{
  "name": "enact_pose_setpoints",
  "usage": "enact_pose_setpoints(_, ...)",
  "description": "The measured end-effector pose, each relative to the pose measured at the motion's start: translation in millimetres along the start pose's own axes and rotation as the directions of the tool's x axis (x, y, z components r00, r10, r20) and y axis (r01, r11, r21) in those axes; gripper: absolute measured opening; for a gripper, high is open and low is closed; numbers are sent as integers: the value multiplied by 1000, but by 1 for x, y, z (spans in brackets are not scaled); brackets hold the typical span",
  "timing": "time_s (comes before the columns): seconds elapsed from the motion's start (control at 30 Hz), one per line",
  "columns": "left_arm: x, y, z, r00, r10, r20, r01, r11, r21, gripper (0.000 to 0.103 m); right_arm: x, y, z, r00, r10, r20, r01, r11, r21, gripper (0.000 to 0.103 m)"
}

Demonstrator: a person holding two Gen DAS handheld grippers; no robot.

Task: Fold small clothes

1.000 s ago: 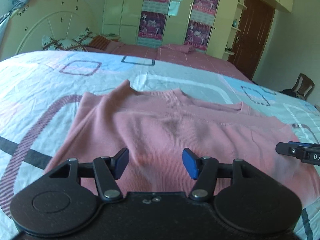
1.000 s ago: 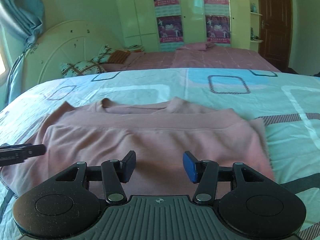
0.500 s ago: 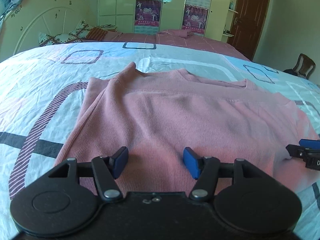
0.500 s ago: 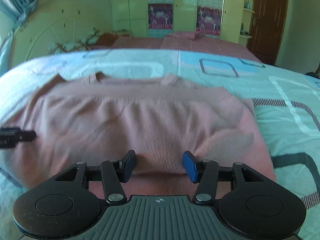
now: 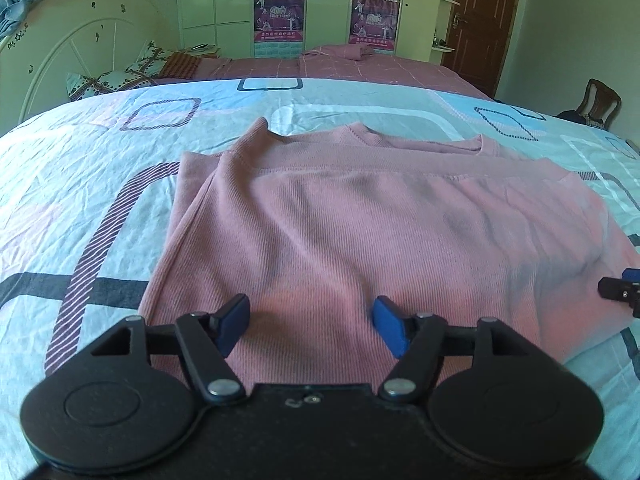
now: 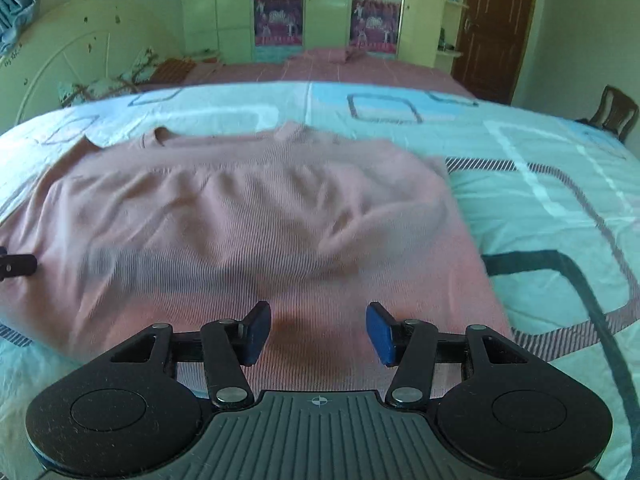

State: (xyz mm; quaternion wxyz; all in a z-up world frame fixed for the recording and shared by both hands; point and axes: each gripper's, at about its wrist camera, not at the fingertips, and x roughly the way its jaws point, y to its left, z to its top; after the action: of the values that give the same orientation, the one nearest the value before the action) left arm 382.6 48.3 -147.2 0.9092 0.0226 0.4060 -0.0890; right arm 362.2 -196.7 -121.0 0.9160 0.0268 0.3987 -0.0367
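Note:
A pink ribbed sweater (image 5: 360, 232) lies on the patterned bedspread (image 5: 80, 168), folded over so that its hem band runs across near the neckline. My left gripper (image 5: 312, 326) hovers over the sweater's near left part; its jaws are opening, with only flat cloth below them and nothing pinched. In the right wrist view the same sweater (image 6: 240, 220) looks rumpled on its right side. My right gripper (image 6: 318, 332) stands open over the near right part, pads apart and empty. Each gripper's tip shows at the other view's edge: the right gripper (image 5: 622, 292) and the left gripper (image 6: 16, 266).
The bedspread (image 6: 540, 200) stretches wide around the sweater. A white headboard (image 5: 92, 56) and pillows stand at the far left. Beyond are a pink bed (image 5: 340, 64), wardrobes with posters (image 5: 280, 12), a brown door (image 5: 486, 20) and a wooden chair (image 5: 600, 100).
Both grippers have tipped down and come closer over the sweater. The left jaws have spread a little wider. The right gripper has slid over the cloth, whose right side now looks more creased.

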Motion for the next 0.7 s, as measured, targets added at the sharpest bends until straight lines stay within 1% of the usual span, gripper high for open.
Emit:
enact_pose_setpoints(0.03,-2,1,-1,1000,-3,1,3,1000,-2,68,1,0,-2,1000,-6,-11,6,1000,-2,52)
enact_pose_setpoints(0.1,-5,4,-3,1000,-9,-7,9,1000,-4,69,12,0,-6,997,-13,-74,13,1000,-9,52)
enact_pose_setpoints(0.17,-9,9,-5,1000,-16,-17,16,1000,-19,69,8,-2,-4,998,-12,-69,14,1000,23,52)
enact_pose_setpoints(0.2,-12,12,-7,1000,-23,-21,22,999,-32,69,4,-1,-1,998,-1,-57,4,999,41,52)
enact_pose_setpoints(0.27,-19,18,-9,999,-24,-30,22,998,-58,73,-6,3,4,999,38,-18,-36,997,63,52)
enact_pose_setpoints(0.4,-29,31,-13,998,-38,-55,31,993,-117,77,-17,29,20,994,102,29,-103,994,42,52)
enact_pose_setpoints(0.53,-32,37,-17,994,-59,-87,43,983,-177,78,-14,59,29,985,166,34,-167,986,17,52)
enact_pose_setpoints(0.7,-33,44,-20,991,-83,-101,56,968,-247,81,-6,83,40,978,204,41,-204,979,16,52)
